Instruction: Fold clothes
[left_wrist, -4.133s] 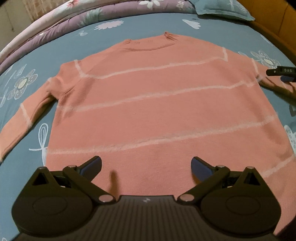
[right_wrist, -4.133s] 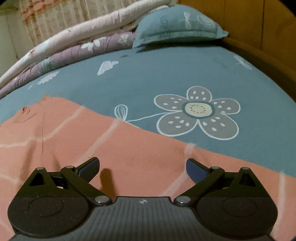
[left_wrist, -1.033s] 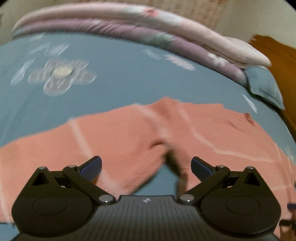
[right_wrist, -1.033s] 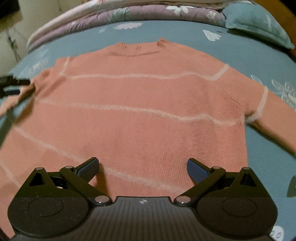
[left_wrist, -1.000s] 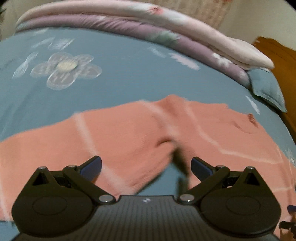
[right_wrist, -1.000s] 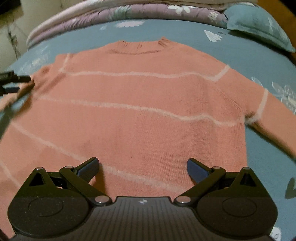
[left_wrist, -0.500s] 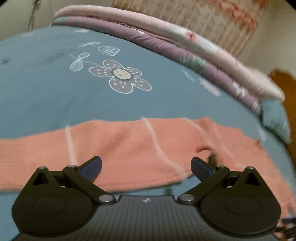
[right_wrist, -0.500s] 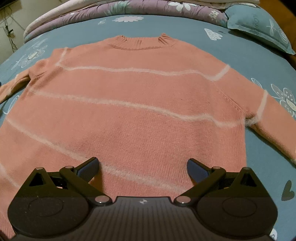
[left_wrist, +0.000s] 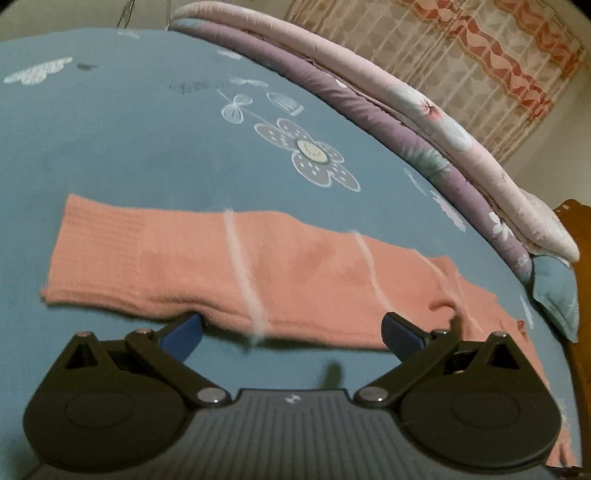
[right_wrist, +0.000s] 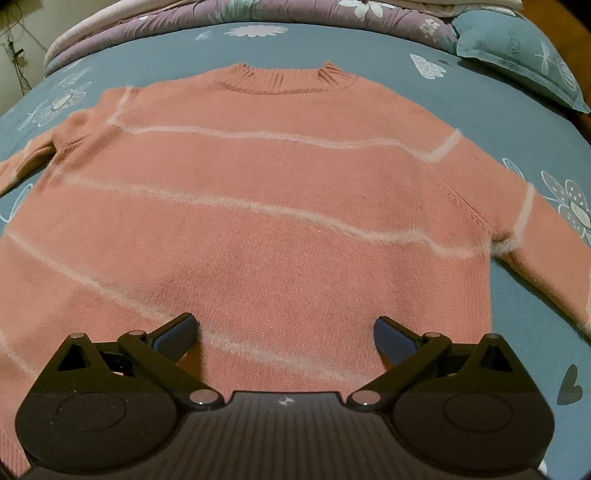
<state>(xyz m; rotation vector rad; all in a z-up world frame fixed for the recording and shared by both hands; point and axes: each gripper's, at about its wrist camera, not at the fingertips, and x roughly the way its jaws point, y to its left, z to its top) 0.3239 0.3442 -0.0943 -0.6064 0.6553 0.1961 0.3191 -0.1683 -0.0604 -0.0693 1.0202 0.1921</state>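
Observation:
A salmon-pink sweater (right_wrist: 280, 206) with thin white stripes lies flat on the bed, collar at the far side. In the right wrist view my right gripper (right_wrist: 284, 338) hangs open over its lower body, near the hem, with nothing between the fingers. In the left wrist view the sweater's left sleeve (left_wrist: 229, 273) stretches across the sheet, its ribbed cuff (left_wrist: 99, 254) at the left. My left gripper (left_wrist: 291, 332) is open just in front of the sleeve's near edge, holding nothing.
The blue bedsheet (left_wrist: 147, 147) with flower prints covers the bed. Rolled purple and pink quilts (left_wrist: 424, 122) lie along the far side. A blue pillow (right_wrist: 517, 51) sits at the back right, and a wooden bed frame (left_wrist: 576, 229) shows at the right edge.
My left gripper has swung left along the sleeve, from the armpit toward the cuff, which is now in view. The right gripper has held nearly still over the sweater's body.

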